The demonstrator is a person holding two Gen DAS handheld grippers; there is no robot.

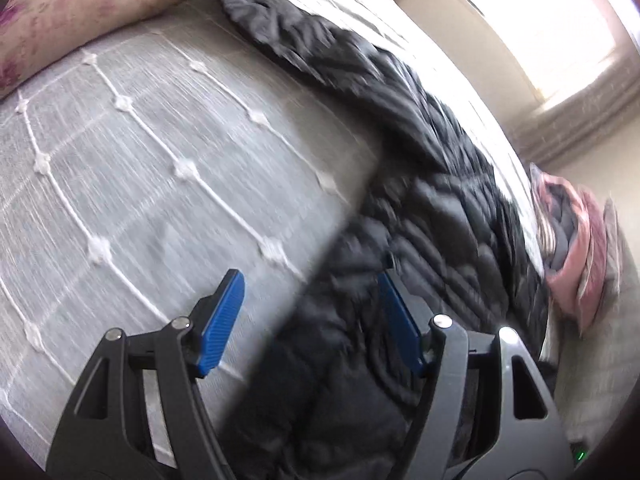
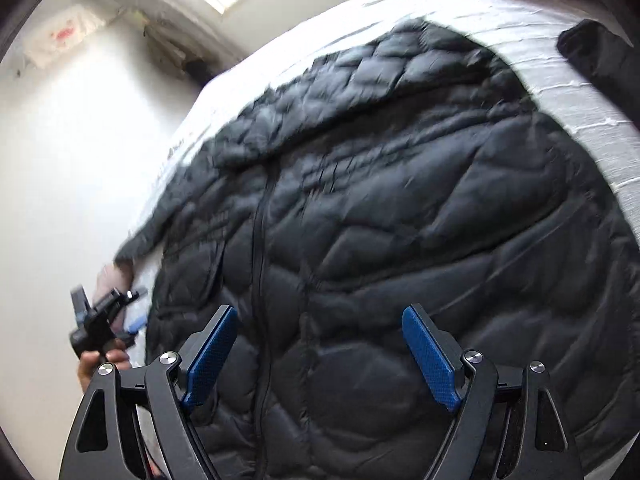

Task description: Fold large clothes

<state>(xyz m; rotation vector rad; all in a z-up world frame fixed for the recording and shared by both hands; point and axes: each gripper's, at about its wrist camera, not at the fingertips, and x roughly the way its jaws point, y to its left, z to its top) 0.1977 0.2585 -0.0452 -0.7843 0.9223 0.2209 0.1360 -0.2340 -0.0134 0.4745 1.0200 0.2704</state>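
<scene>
Jacket: a black quilted puffer jacket lies spread on a bed, zip running down its front; in the left wrist view it stretches along the bed's right side, from near the pillow toward the camera.
Bed cover: a grey bedspread with a white stitched diamond pattern and small tufts lies under and beside the jacket.
Left gripper: its blue-padded jaws stand spread apart, with nothing pinched; the gripper hangs over the jacket's edge, where dark fabric meets grey cover. From the right wrist view it shows small at the jacket's left edge, held in a hand.
Right gripper: jaws wide apart, above the jacket's front just right of the zip; no fabric is between the pads.
Pillow: a pale pillow with purple flowers sits at the top left of the bed.
Folded pile: pink and grey cloth lies stacked at the bed's far right.
Window: bright light comes in beyond the bed.
</scene>
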